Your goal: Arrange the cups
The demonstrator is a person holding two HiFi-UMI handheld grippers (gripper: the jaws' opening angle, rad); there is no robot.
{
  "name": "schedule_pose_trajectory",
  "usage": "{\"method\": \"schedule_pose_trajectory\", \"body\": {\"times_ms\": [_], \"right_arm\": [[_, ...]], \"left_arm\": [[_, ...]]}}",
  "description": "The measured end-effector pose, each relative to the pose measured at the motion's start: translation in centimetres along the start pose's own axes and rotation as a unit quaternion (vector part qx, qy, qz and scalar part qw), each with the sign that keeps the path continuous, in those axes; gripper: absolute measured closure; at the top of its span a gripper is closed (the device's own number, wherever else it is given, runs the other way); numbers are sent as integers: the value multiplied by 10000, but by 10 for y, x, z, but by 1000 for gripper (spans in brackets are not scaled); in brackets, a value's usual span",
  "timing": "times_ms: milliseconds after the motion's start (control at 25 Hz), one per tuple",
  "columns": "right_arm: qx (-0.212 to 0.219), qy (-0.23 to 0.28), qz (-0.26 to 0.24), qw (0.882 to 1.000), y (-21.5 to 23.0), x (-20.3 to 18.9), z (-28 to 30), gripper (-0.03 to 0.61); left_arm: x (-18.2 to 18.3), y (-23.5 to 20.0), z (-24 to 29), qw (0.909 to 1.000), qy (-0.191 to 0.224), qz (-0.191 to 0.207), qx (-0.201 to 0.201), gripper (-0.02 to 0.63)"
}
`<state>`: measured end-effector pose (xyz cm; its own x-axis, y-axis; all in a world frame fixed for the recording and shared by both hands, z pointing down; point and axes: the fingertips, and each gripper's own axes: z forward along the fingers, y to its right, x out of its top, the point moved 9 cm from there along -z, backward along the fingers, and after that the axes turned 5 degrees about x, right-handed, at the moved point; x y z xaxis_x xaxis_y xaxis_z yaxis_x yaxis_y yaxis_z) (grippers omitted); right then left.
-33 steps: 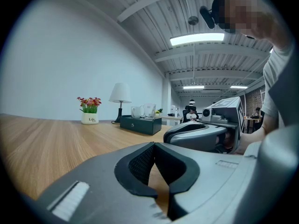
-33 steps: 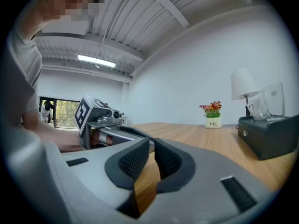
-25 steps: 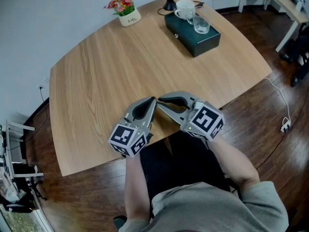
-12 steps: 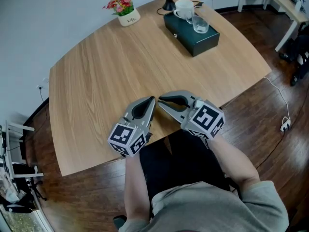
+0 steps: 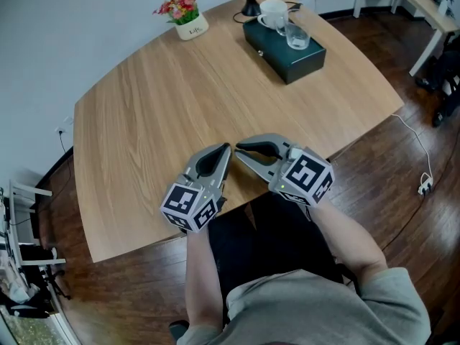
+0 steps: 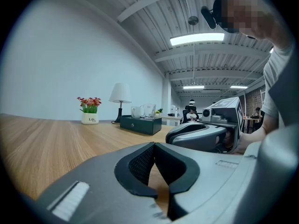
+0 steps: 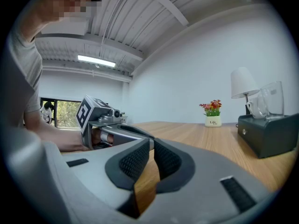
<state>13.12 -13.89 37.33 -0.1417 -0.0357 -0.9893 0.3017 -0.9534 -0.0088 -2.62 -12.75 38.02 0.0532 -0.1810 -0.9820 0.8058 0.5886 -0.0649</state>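
A white mug (image 5: 274,13) and a clear glass cup (image 5: 298,34) stand on top of a dark green box (image 5: 287,50) at the table's far right. The same two cups show small in the left gripper view as the mug (image 6: 137,111) and the glass (image 6: 149,110), and at the right edge of the right gripper view as the glass (image 7: 271,99). My left gripper (image 5: 228,149) and right gripper (image 5: 239,149) rest side by side near the table's front edge, tips almost meeting. Both are shut with nothing between the pads, far from the cups.
A small pot of red flowers (image 5: 184,13) stands at the far edge of the wooden table (image 5: 158,106). A black lamp base (image 5: 251,2) is behind the box. A white cable (image 5: 417,157) lies on the dark floor to the right.
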Motion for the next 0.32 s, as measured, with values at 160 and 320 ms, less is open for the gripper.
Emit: {"method": "schedule_pose_trajectory", "body": {"times_ms": [160, 320], "right_arm": [[-34, -11, 72, 10000, 0, -1, 0, 549], [-20, -29, 79, 10000, 0, -1, 0, 549]], "left_arm": [[0, 0, 0, 10000, -4, -2, -3, 604], [0, 0, -1, 10000, 3, -4, 23, 604]]}}
